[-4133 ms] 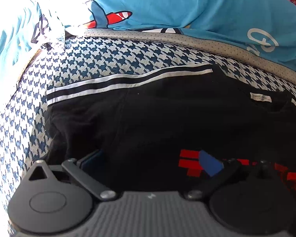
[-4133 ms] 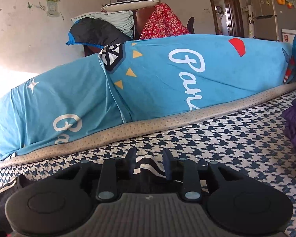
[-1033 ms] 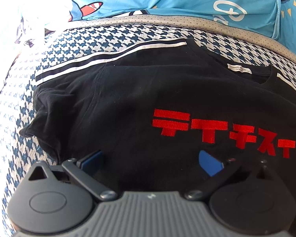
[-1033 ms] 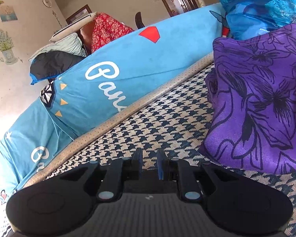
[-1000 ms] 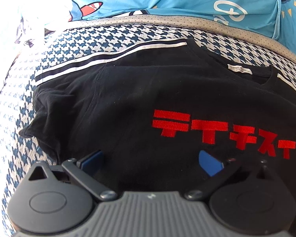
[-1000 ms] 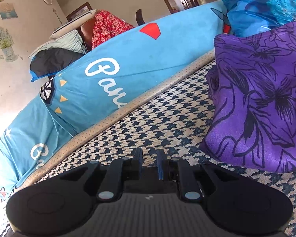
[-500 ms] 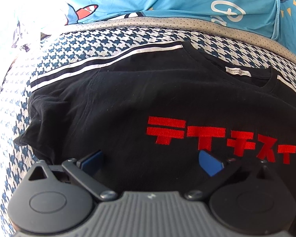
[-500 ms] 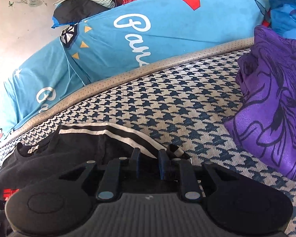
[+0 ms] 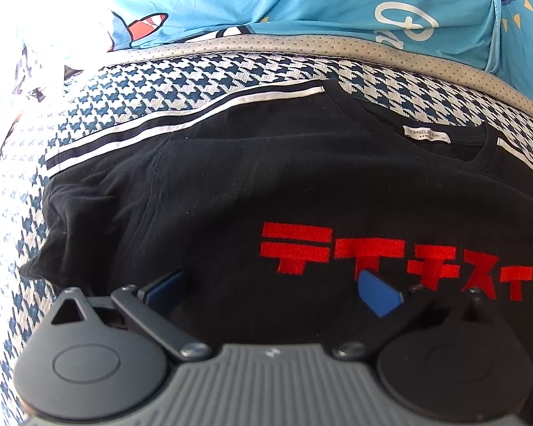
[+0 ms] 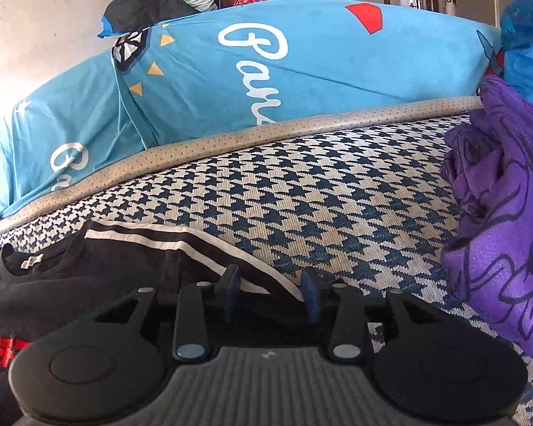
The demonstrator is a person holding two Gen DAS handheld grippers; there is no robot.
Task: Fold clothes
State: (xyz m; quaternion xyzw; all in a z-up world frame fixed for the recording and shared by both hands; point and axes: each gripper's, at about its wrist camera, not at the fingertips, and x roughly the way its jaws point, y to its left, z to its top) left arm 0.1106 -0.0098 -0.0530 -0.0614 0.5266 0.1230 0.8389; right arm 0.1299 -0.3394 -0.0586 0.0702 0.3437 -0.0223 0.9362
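The black T-shirt (image 9: 231, 191) lies spread out flat on the checked mat (image 10: 337, 191), front side up, with red letters (image 9: 391, 259) across its chest and a small white label (image 9: 426, 133) inside the neck. Two white stripes (image 9: 181, 120) run along its shoulder and sleeve. Your left gripper (image 9: 272, 289) hangs over the shirt's chest with its jaws spread wide, and nothing is pinched between the blue pads (image 9: 378, 294). Your right gripper (image 10: 272, 293) sits low over the striped sleeve edge; its jaws are opening, the sleeve cloth lies in the gap between them, and the pads do not press on it. The shirt looks soft and a bit wrinkled near the left sleeve. The mat has a woven look with small dark blue and cream shapes, and a grey dotted border (image 10: 302, 126) runs along its far edge. Behind the border lies a big bright blue blanket (image 10: 302, 67) with white curly writing on it. A shiny purple cloth (image 10: 504, 220) with dark flower lines is bunched up on the mat to the right, well apart from the shirt. Farther back you can see a pale wall (image 10: 35, 35) with a small plant picture.
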